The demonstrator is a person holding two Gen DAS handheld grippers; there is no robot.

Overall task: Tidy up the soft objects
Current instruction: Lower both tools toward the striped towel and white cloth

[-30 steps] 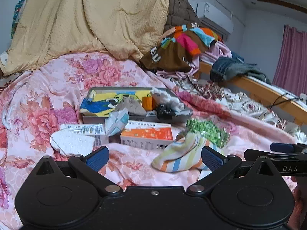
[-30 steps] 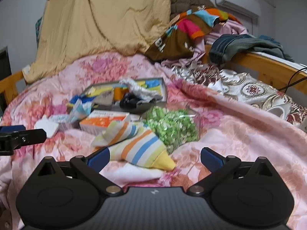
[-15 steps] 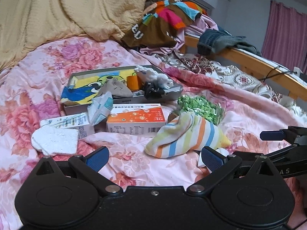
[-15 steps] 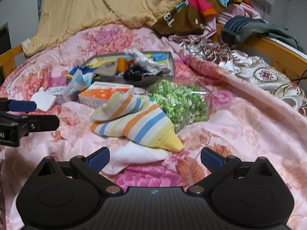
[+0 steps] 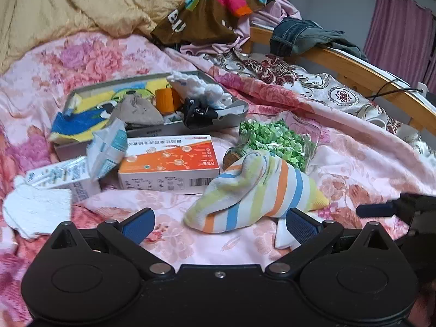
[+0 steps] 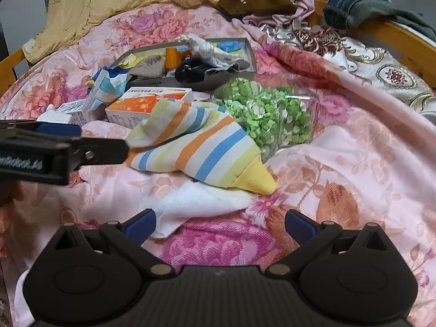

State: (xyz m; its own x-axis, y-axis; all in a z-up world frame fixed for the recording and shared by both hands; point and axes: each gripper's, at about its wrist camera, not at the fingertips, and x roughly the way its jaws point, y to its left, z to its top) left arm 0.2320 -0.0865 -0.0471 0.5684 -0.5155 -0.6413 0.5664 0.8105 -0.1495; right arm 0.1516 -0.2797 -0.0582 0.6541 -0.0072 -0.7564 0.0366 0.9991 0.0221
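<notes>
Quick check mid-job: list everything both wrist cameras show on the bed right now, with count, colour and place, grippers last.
striped sock: 1, pastel stripes with yellow toe, centre foreground
white cloth: 1, white, partly under the sock
jar of paper stars: 1, clear with green contents, on its side behind the sock
orange box: 1, orange and white, left of the sock
grey tray: 1, grey, holding mixed items, behind the box
white foam piece: 1, white, far left
floral quilt: 1, pink, under everything
left gripper: 1, black with blue pads, jaws open
right gripper: 1, same colours, jaws open
</notes>
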